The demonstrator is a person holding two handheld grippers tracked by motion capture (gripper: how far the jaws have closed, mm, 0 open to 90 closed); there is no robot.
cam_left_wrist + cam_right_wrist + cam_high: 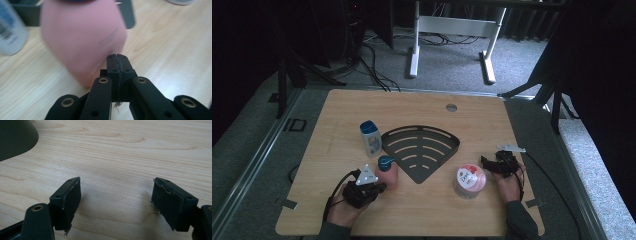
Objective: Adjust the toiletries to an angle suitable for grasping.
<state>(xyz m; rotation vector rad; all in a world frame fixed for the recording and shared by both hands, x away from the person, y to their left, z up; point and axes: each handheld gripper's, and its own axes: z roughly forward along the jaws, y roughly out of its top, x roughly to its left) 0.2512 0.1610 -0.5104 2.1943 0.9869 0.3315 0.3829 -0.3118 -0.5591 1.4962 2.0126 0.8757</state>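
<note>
The table [412, 210] is pale wood-grain laminate, smooth and matt. The pink bottle [82, 37] looks like smooth matt plastic. The rack [422, 147] looks dark, matt. The jaw pads [71, 197] are black, rough, frayed at the edges.

The high view looks forward and down from above the person's side, taking in the whole counter [422, 210] and the floor beyond; the left gripper view rides low on the left tool [117, 60], facing along its jaws, very near the pink bottle [82, 37], which the high view shares [388, 175]; the right gripper view sits just above the wood, facing across it past the dark rack [15, 137], also in the high view [421, 150].
</note>
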